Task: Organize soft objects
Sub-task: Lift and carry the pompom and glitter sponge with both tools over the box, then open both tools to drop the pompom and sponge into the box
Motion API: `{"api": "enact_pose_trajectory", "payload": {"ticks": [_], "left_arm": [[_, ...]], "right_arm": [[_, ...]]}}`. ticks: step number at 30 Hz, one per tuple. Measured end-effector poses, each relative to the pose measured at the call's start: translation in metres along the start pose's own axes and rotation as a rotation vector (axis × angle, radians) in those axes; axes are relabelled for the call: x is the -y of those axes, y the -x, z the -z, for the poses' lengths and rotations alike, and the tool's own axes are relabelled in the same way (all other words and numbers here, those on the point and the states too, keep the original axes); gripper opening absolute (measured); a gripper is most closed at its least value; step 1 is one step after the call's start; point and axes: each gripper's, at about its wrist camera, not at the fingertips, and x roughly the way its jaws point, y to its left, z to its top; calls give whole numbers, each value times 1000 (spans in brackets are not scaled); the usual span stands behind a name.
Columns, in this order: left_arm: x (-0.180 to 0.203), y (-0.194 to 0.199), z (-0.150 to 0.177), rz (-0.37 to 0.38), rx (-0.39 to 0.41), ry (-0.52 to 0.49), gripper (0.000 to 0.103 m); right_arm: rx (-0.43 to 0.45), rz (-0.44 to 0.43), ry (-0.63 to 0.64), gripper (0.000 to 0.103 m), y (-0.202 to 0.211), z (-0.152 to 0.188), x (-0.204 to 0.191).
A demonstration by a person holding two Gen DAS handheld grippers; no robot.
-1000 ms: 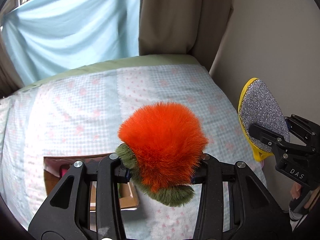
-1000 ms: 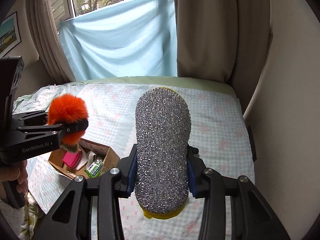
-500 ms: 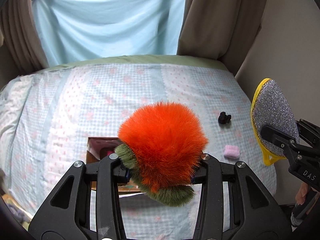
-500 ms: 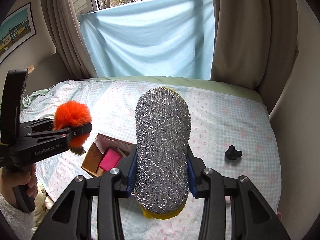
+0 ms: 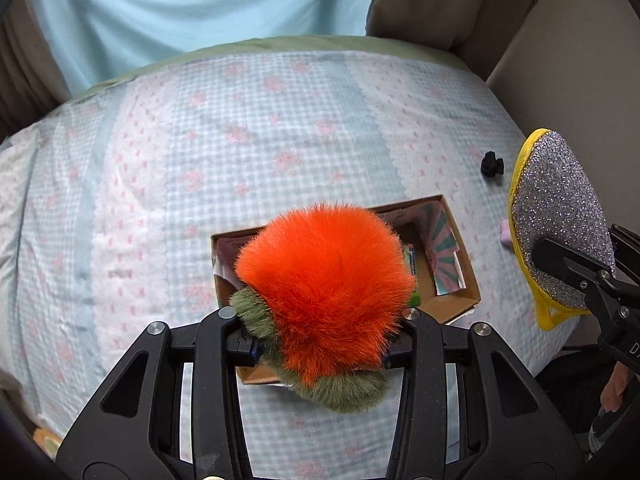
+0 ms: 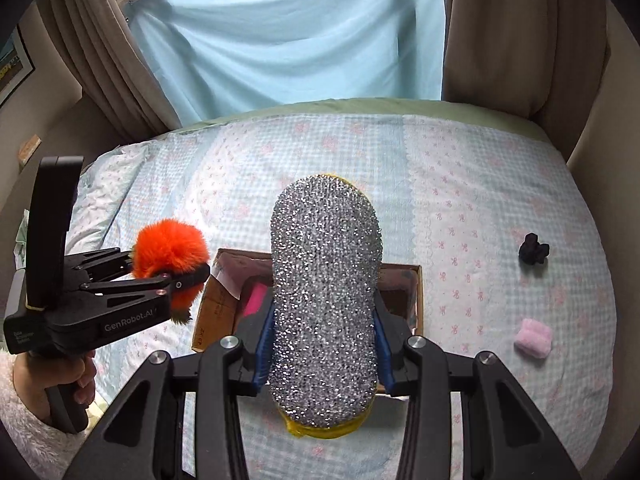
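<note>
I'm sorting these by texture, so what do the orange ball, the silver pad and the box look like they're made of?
Orange ball: long fluffy pile, likely faux fur, with an olive-green fuzzy part beneath.
Silver pad: glittery metallic-thread mesh over a yellow core, probably a sponge scrubber.
Box: matte brown cardboard, its raw cut edges showing.

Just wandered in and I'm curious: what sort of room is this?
Most likely a bedroom: a bed with a pale blue checked floral bedspread, beige curtains beside a window draped with a light blue sheet.
</note>
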Motion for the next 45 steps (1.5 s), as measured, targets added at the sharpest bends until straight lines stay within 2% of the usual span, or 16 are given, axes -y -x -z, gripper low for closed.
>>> {"api": "enact_pose_trajectory", "payload": {"ticks": [5,13,18,22,24,25,26,27,28,29,30,31,37,45], "left_arm": [[-9,-43,5,35,-80,-18,36],[-1,-112,12,58,-212,-54,36],[13,-155,25,53,-306,-159,36],[23,-171,28,51,-339,-204,36],[28,-176,30,56,-348,-235,36],[30,-177,31,45,-349,-261,36],[33,-177,33,35,-353,-286,36],[34,-177,34,39,-356,-303,43],[36,-176,36,52,-353,-318,68],[37,-174,37,56,-342,-331,87],[38,-171,38,53,-331,-343,102],[39,-169,39,43,-323,-352,103],[34,-158,48,38,-321,-357,103],[21,-137,48,32,-299,-299,103]], "right_arm": [[-90,10,-45,38,-43,5,4],[-269,28,-80,40,-120,18,29],[-333,37,-126,42,-149,18,45],[-358,39,-145,42,-162,13,50],[-361,29,-157,47,-167,10,51],[-362,27,-162,53,-169,9,51],[-366,26,-167,64,-171,9,51],[-371,24,-174,71,-173,9,50],[-372,11,-186,86,-174,9,51],[-366,-6,-207,95,-174,9,52],[-368,-14,-224,100,-174,10,53],[-374,-5,-234,103,-174,11,55],[-377,23,-240,103,-168,19,56],[-333,30,-211,103,-138,20,46]]}}
